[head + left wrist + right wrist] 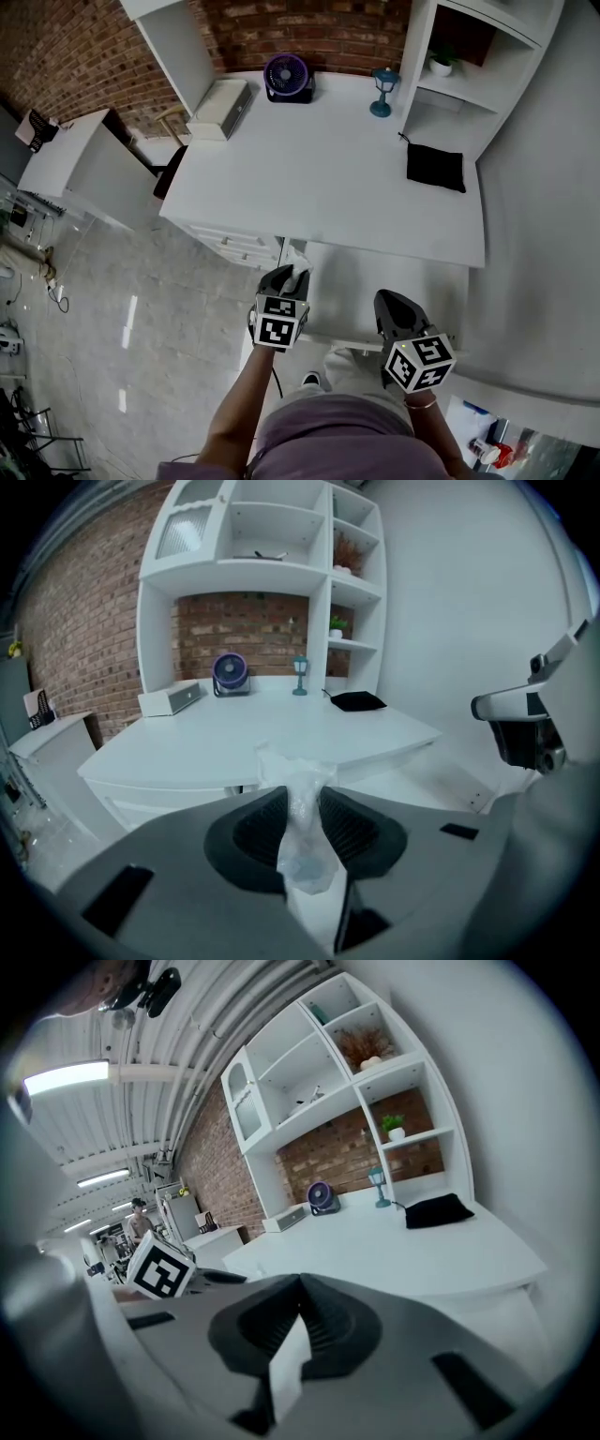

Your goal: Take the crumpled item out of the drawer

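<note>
A crumpled white, thin, plastic-like item (296, 260) (302, 832) is pinched between the jaws of my left gripper (289, 274) (302, 797). It sticks up past the fingertips. The gripper holds it above the left end of the open white drawer (361, 281), just below the desk's front edge. My right gripper (392, 302) (300, 1283) hovers over the drawer's near right part; its jaws meet with nothing between them. It also shows at the right edge of the left gripper view (534, 726).
On the white desk (328, 178) stand a purple fan (286, 75), a blue lamp (382, 92), a white box (221, 108) and a black cloth (436, 167). Shelves with a potted plant (441, 64) rise at the right. A shut drawer unit (239, 246) sits left.
</note>
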The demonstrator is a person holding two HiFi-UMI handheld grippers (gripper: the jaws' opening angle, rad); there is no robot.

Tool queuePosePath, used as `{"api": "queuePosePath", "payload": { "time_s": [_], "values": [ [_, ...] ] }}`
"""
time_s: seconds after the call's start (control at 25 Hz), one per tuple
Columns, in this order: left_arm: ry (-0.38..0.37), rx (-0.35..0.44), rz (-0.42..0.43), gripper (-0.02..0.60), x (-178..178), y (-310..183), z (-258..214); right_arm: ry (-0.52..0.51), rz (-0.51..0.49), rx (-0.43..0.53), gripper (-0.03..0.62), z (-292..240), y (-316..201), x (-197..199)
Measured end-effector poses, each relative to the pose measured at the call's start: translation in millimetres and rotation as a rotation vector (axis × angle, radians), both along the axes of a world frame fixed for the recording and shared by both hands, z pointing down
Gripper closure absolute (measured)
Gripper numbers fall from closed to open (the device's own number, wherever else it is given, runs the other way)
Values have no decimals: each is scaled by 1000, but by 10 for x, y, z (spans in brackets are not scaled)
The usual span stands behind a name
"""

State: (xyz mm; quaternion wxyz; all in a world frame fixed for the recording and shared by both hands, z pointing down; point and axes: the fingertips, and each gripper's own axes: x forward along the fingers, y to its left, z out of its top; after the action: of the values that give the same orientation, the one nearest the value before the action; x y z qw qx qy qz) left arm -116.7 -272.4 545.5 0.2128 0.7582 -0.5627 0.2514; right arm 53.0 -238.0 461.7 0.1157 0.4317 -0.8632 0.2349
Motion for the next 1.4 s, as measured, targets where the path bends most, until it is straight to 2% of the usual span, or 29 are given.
{"api": "queuePosePath", "payload": {
  "time_s": [0.4,1.0,1.4],
  "values": [
    [45,70,-81,468,-300,203,-334,-1,-27,33,591,-88,52,-125],
    [119,158,-167,469,-483,490,-687,28,-54,61,591,-153,152,-157],
    [157,181,-228,469,-614,676,-783,39,-56,76,591,-180,209,-154]
  ]
}}
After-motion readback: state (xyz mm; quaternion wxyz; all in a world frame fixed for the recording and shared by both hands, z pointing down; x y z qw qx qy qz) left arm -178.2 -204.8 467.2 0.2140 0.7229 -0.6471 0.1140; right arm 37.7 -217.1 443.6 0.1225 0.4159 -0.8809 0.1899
